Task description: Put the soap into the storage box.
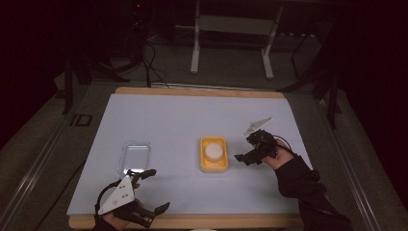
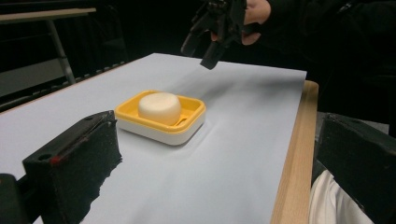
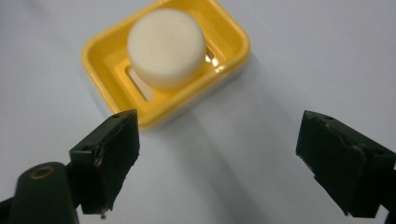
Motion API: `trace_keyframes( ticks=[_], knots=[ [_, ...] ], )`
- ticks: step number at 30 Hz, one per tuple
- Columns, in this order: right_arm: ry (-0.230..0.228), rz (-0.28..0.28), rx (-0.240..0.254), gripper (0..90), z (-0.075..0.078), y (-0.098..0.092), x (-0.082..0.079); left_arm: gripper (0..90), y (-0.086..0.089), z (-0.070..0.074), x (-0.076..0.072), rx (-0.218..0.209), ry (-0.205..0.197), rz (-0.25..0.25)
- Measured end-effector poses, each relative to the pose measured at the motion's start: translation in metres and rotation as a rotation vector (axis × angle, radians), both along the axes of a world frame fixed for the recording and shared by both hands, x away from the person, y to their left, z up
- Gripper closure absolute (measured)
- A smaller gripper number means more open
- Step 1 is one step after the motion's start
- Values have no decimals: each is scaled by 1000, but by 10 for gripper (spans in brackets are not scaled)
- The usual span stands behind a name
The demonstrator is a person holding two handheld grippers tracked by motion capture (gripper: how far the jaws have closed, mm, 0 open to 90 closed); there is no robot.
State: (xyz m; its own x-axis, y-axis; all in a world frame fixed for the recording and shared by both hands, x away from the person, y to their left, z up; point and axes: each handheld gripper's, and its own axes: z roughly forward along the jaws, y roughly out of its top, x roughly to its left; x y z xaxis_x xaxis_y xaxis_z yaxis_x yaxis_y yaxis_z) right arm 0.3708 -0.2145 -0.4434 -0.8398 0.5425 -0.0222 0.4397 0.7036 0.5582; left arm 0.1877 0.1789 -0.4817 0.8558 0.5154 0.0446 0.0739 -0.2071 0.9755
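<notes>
The left gripper [image 1: 150,191] sits at the table's near edge, jaws wide, empty. At three o'clock of the soap dish [image 1: 214,154], the right gripper [image 1: 248,157] hovers wide open, white sheet [image 1: 183,120] bare between them.

Legible text: one marking only. Dark characters reading "ID" [image 1: 80,120] stand on the grey floor strip just off the left edge of the table [image 1: 192,91], toward its far half, seen in the high view. Soap dish [image 1: 214,154], soap [image 1: 214,151] and clear lid [image 1: 134,156]: no label, brand or number readable. Gripper views: no print legible.
</notes>
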Motion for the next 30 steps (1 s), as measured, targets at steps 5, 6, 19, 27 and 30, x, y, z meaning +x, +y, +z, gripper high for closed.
trace_keyframes(
  ticks=[5,6,19,27,30],
  knots=[
    [-35,-36,-18,130,-7,-5,-13,0,0,0,0,2,1,0],
    [-34,-41,-18,130,-9,-7,-15,1,0,0,0,2,1,0],
    [-82,-161,34,130,-17,-30,-38,1,0,0,0,5,1,-2],
    [-92,-186,57,130,-24,-38,-48,1,0,0,0,7,0,-2],
    [-105,-193,63,130,-26,-41,-54,1,0,0,0,8,0,-2]
  ],
)
